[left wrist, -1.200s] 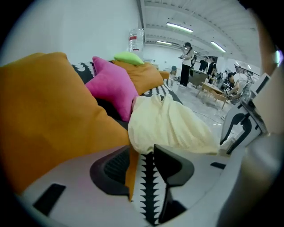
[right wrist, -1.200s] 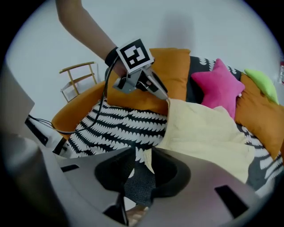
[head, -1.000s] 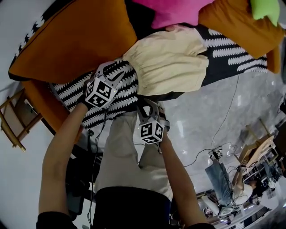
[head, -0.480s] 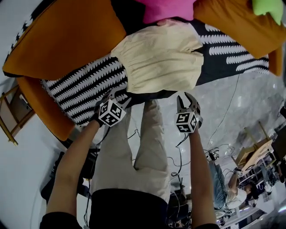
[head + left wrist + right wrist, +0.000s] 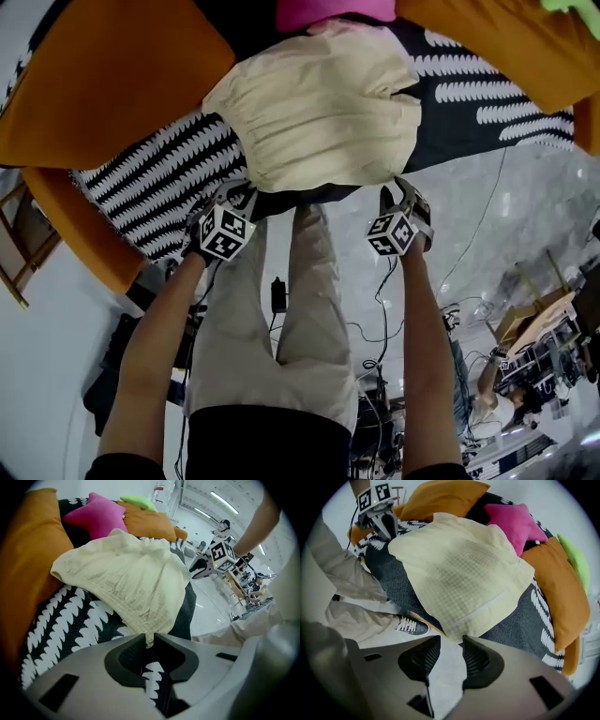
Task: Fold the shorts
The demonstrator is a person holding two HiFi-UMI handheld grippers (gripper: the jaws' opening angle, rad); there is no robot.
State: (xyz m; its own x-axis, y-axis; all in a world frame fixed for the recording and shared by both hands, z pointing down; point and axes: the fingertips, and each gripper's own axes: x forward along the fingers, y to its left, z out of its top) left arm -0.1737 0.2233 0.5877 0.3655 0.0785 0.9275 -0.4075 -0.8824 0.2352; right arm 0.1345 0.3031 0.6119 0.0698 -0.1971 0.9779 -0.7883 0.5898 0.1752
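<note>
Head view: shorts [image 5: 314, 103] lie flat on the sofa [image 5: 159, 178], left gripper [image 5: 236, 194], jaws just closing, pinches one near corner, right gripper [image 5: 398, 190] slightly open and empty at the other, probably to lift that edge together.

A big orange cushion [image 5: 103, 84] leans at the left of the black-and-white patterned cover [image 5: 159, 183], a pink cushion [image 5: 333, 11] sits at its back, a green cushion [image 5: 575, 559] further right; cables [image 5: 373, 330] trail across the grey floor [image 5: 525, 206]
</note>
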